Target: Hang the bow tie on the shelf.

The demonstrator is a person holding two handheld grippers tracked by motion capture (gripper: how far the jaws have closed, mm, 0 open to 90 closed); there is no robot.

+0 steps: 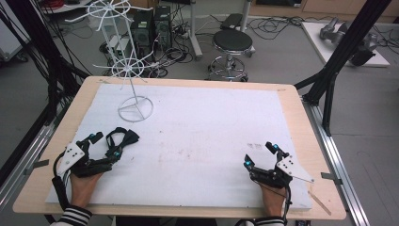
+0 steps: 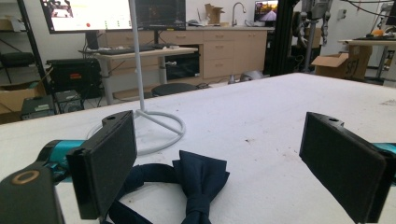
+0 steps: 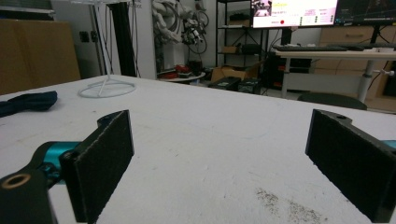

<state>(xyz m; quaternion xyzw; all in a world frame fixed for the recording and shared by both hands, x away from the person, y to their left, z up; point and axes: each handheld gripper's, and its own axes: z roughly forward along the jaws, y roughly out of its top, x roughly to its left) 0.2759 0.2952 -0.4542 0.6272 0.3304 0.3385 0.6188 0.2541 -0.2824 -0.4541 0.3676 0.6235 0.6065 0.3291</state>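
A white board covers the desk (image 1: 291, 101), and both hands rest on its near edge, each holding a gripper. The left gripper (image 1: 104, 146) sits at the near left, its jaws spread wide with nothing pinched between them. A dark navy bow tie (image 1: 121, 138) lies flat on the board just ahead of those jaws — in the left gripper view it (image 2: 198, 179) sits between them and slightly forward, its strap curling back toward the left jaw, whether touching it I cannot tell. Beyond it stands a white wire rack (image 1: 127, 70), its ring base (image 2: 159, 128) planted on the board near the far left corner. The right gripper (image 1: 259, 155) rests at the near right, well apart from the tie, its jaws likewise spread and empty — bare board lies between them, with a faint dark smudge (image 3: 289, 207) just ahead.
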